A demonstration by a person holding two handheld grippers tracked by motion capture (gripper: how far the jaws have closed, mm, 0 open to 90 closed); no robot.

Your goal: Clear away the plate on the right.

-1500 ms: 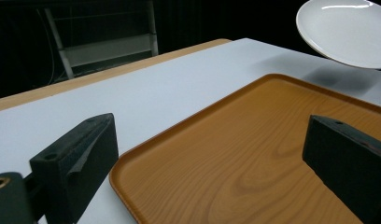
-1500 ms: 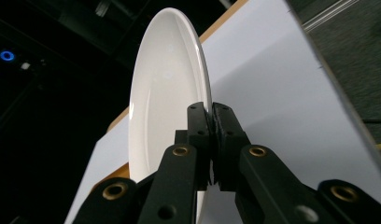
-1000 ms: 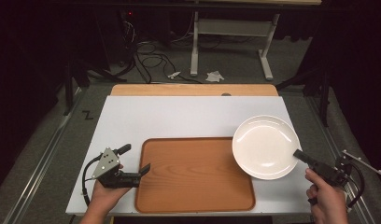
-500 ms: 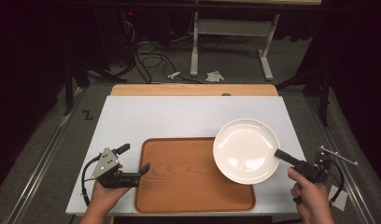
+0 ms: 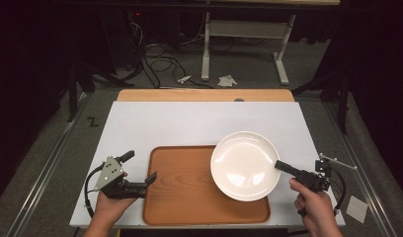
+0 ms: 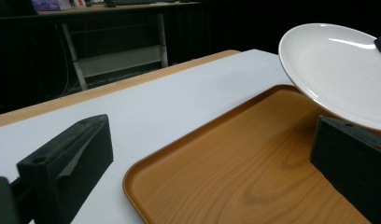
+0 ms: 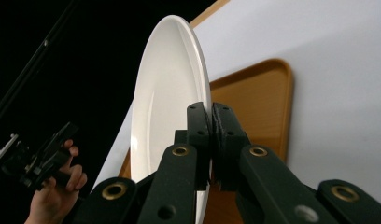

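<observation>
Right gripper view shows the right gripper (image 7: 211, 140) with its two black jaws clamped on the rim of a round white ceramic plate (image 7: 165, 93), the rim pinched between them. In the high view the same gripper (image 5: 283, 167) grips the plate (image 5: 245, 165) at its right edge, and the plate hangs over the right part of a rectangular brown wooden tray (image 5: 189, 190), overlapping the tray's right rim. The tray lies on a white tabletop (image 5: 189, 123). The left gripper (image 5: 140, 173), held beside the tray's left edge, has its jaws spread wide apart with nothing between them; the left gripper view shows the tray (image 6: 235, 163) between them.
</observation>
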